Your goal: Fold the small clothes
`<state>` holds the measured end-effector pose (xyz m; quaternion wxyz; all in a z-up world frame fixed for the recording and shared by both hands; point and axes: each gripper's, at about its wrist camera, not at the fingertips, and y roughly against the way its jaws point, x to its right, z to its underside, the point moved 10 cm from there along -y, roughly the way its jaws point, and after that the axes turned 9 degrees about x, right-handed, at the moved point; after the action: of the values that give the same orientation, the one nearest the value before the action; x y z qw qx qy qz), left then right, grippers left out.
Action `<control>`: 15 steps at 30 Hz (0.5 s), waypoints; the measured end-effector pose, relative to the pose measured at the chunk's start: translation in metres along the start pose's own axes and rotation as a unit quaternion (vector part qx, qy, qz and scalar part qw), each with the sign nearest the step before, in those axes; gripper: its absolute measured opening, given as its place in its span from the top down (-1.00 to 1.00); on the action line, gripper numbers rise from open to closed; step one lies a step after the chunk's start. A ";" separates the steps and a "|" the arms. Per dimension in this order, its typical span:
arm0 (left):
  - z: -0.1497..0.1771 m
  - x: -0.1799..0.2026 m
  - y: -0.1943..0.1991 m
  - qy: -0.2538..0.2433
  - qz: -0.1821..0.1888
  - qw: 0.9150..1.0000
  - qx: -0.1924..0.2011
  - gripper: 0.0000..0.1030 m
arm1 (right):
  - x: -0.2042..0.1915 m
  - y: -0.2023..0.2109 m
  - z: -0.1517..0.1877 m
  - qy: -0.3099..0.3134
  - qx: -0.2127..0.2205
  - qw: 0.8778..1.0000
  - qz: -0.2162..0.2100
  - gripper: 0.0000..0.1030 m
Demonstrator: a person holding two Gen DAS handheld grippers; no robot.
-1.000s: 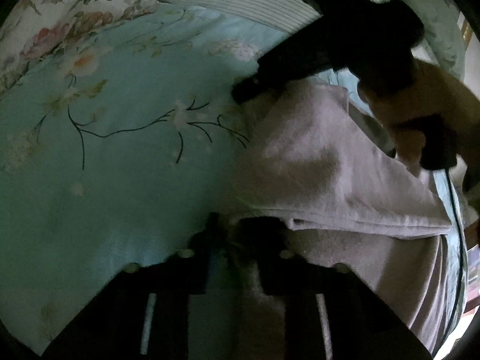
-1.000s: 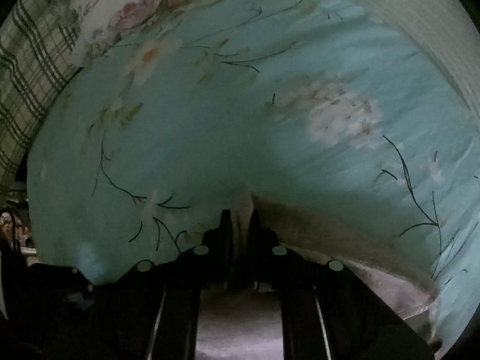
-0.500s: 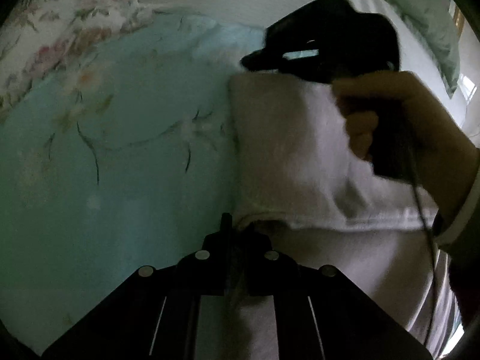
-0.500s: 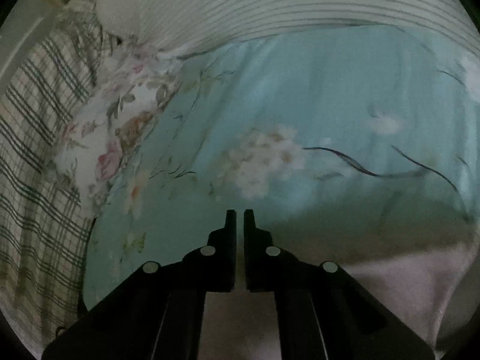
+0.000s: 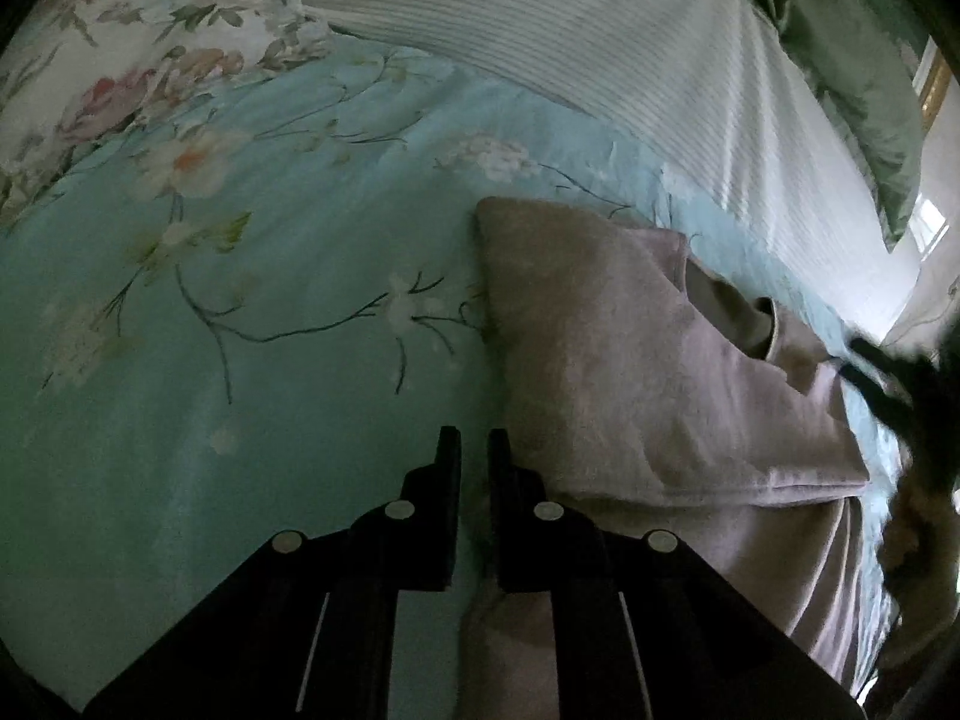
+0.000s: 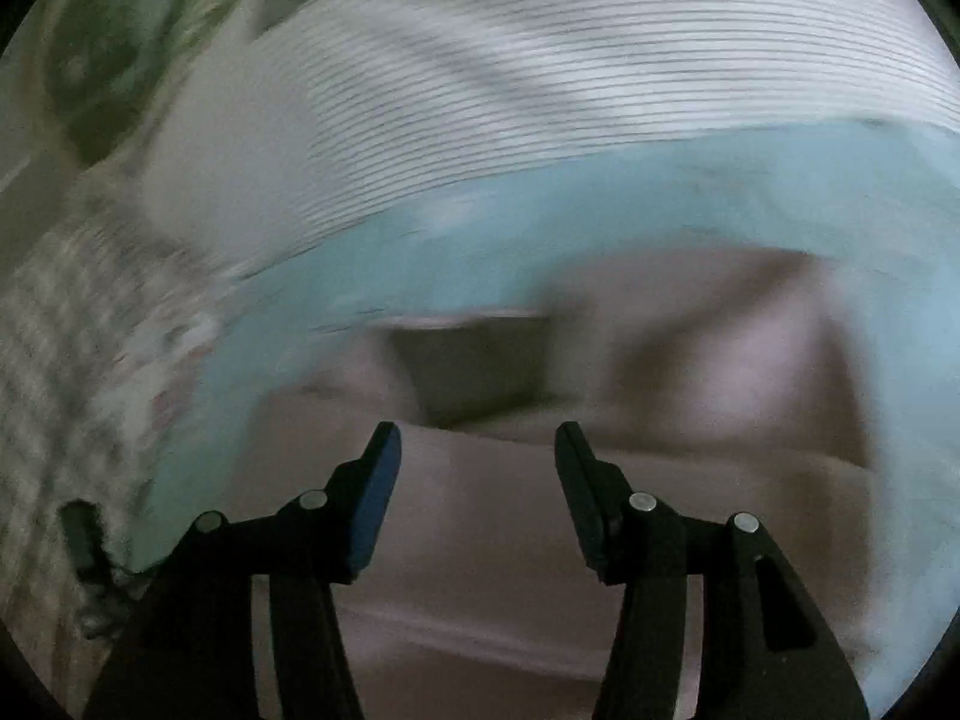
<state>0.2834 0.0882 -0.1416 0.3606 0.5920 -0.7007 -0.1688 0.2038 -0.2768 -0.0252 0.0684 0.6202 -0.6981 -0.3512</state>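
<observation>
A pale pink-grey garment lies partly folded on the light blue floral bedsheet; one flap is laid over the rest. My left gripper sits at the garment's left edge with its fingers nearly together, a narrow gap between them, and nothing visibly held. My right gripper is open and empty, hovering over the same garment; that view is blurred. The right gripper also shows as a dark blur at the right edge of the left wrist view.
A white striped pillow lies beyond the garment, with a green pillow at the far right. A floral cover lies at the upper left. A checked cloth is at the left of the right wrist view.
My right gripper let go of the garment's far corner, opened and swung away to the right. My left gripper let go of the near edge and drew back slightly. The flap lies folded over.
</observation>
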 end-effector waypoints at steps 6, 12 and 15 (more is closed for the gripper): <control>-0.008 0.003 -0.021 0.006 -0.007 1.000 -0.014 0.53 | 0.093 0.041 0.007 -0.059 0.020 0.995 0.072 -0.06; -0.017 0.000 -0.026 0.019 -0.015 1.000 -0.014 0.30 | 0.083 0.023 0.015 -0.038 -0.002 0.998 0.056 -0.06; -0.017 0.001 -0.028 0.011 -0.022 1.000 -0.018 0.29 | 0.080 0.004 0.021 -0.016 -0.026 0.998 0.059 -0.02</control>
<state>0.3151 0.0836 -0.1484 0.3749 0.6026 -0.6804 -0.1828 0.1711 -0.3412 -0.0657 0.0936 0.5707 -0.7250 -0.3741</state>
